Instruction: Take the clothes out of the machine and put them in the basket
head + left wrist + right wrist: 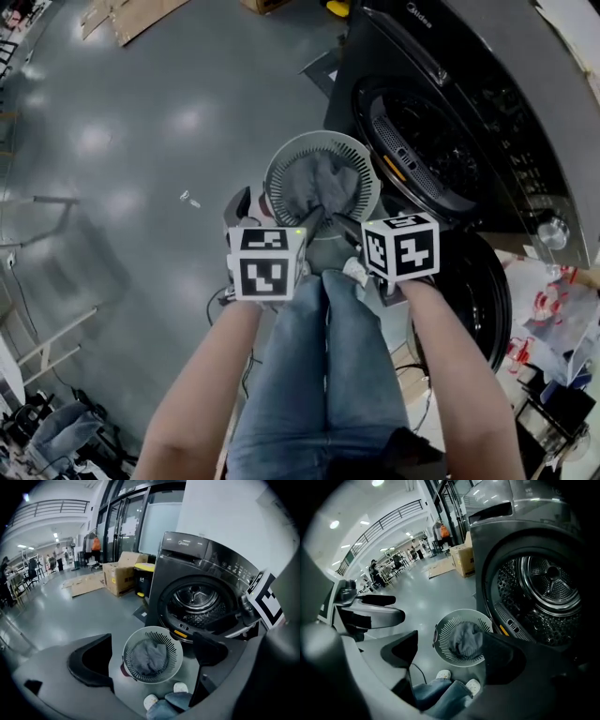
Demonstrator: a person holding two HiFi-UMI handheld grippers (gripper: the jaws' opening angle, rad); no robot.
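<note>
The left hand-held gripper (151,656) has its jaws wide apart with nothing between them. Through the gap, its view looks down on the basket (174,641) on the floor (70,616). The right hand-held gripper (451,651) is open as well and holds nothing, and its jaws frame the same basket from above.

In the head view the two are held side by side, near each other, above the person's legs. Each points forward and down, with its marker cube facing the camera. Below them are the person's jeans (323,375) and white shoes (180,687), whose toes are just beside the basket.

The basket is round, pale and slatted, and stands on the grey floor just in front of the machine (506,141). Grey clothes (314,183) lie crumpled inside it.

The machine, a dark front-loader, is to the right of the basket in the head view. Its round door (473,291) is swung open and the steel drum (548,588) shows. Farther off, beside the machine, cardboard boxes (119,576) stand on the floor.
</note>
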